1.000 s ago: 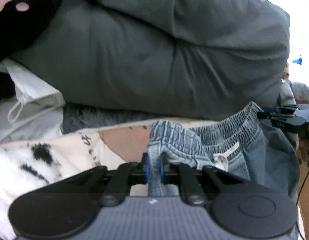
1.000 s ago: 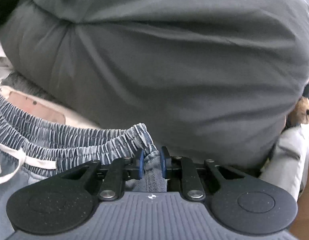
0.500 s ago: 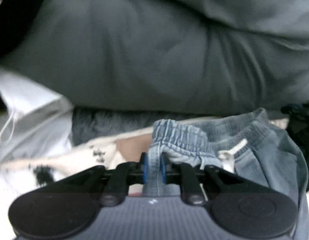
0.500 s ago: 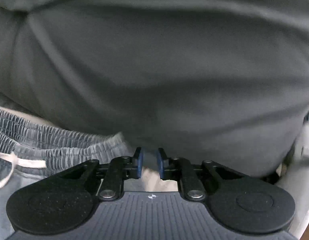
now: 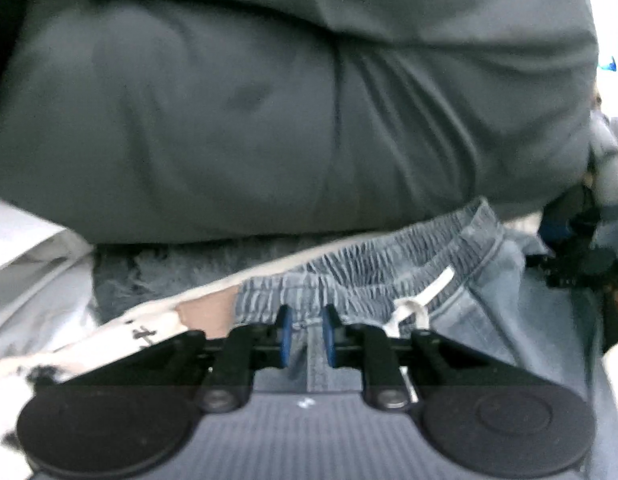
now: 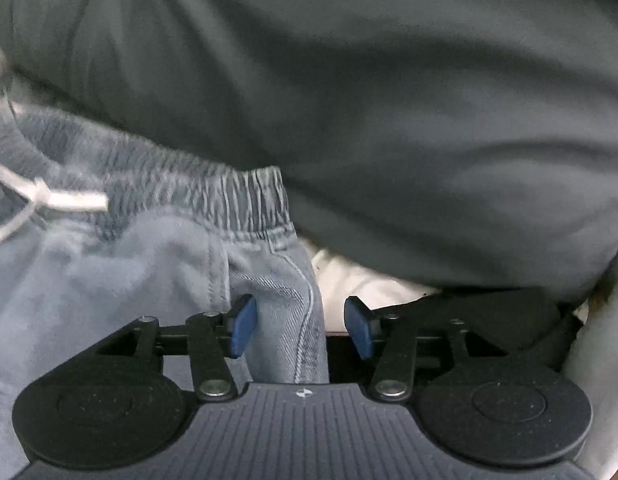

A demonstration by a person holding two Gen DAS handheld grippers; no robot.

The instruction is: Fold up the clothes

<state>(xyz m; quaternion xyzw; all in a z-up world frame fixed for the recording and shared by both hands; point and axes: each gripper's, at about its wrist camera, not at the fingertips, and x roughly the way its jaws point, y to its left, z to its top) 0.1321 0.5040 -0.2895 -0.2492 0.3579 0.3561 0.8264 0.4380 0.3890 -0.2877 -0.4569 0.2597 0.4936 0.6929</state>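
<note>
Below a heavy grey duvet (image 5: pixel 269 120) that fills the upper part of both wrist views, a pair of light blue denim shorts (image 6: pixel 109 280) lies spread along the lower part of each frame. Its gathered elastic waistband (image 5: pixel 369 272) runs from centre to right in the left wrist view, just under the duvet's edge, with a white drawstring (image 5: pixel 425 296) knotted at lower right of centre. The left gripper (image 5: pixel 307 336), at the bottom centre of that view, has its blue pads (image 5: pixel 285 336) nearly together and pinching a fold of the denim just below the waistband, near the garment's left-hand corner.

In the right wrist view, the waistband (image 6: pixel 213 196) crosses from the left edge to the centre, where it ends against the duvet (image 6: pixel 389 100), and the drawstring (image 6: pixel 69 200) lies at the left. The right gripper (image 6: pixel 301 326) sits at bottom centre, its jaws opening: the pads (image 6: pixel 243 328) stand well apart, a seamed ridge of the shorts rises between them, and only the left pad is close to the cloth, while the right pad is clear of it over a pale cream fabric (image 6: pixel 361 280).

A cream, dark-marked blanket (image 5: pixel 149 328) shows at lower left of the left wrist view, beside a fluffy grey throw (image 5: pixel 157 268) under the duvet. Both views are somewhat blurred.
</note>
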